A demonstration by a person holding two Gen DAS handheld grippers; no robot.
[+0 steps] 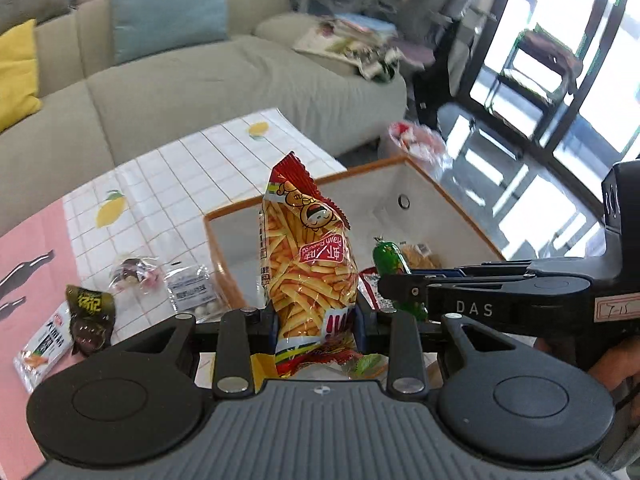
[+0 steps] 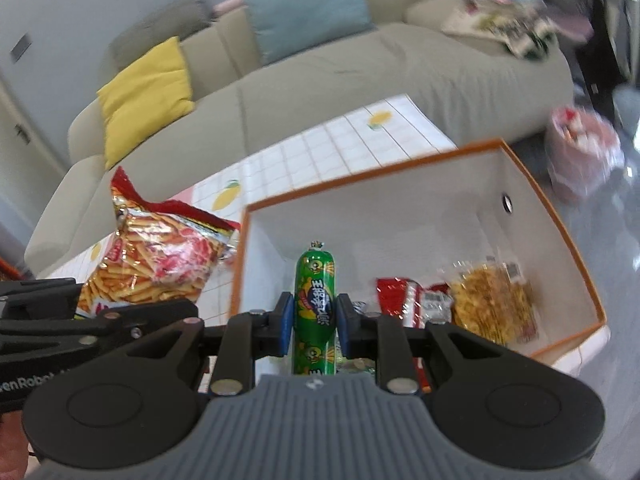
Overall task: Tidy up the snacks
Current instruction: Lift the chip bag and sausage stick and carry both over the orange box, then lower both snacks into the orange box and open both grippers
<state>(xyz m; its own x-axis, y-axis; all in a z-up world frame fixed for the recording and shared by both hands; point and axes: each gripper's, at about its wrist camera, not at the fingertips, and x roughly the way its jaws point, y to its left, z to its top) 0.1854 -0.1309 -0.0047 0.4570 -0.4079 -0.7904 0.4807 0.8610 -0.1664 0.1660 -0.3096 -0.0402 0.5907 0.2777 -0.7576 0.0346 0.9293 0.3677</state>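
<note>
Orange-rimmed box [image 2: 560,216], two packets inside

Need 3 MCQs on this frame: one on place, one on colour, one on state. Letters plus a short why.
1. Where does the yellow crisp packet lie?
A. inside the orange-rimmed box
B. on the sofa
C. on the floor

2. What colour is the sausage wrapper in the right gripper?
A. blue
B. green
C. white

3. What state is the left gripper in?
A. open and empty
B. shut on a cushion
C. shut on the prawn stick bag

Key: 1 A, the packet rests on the box floor beside a red packet. 2 B, the wrapper is green between the blue pads. 3 C, both pads press the bag's lower part, which stands upright between them.
</note>
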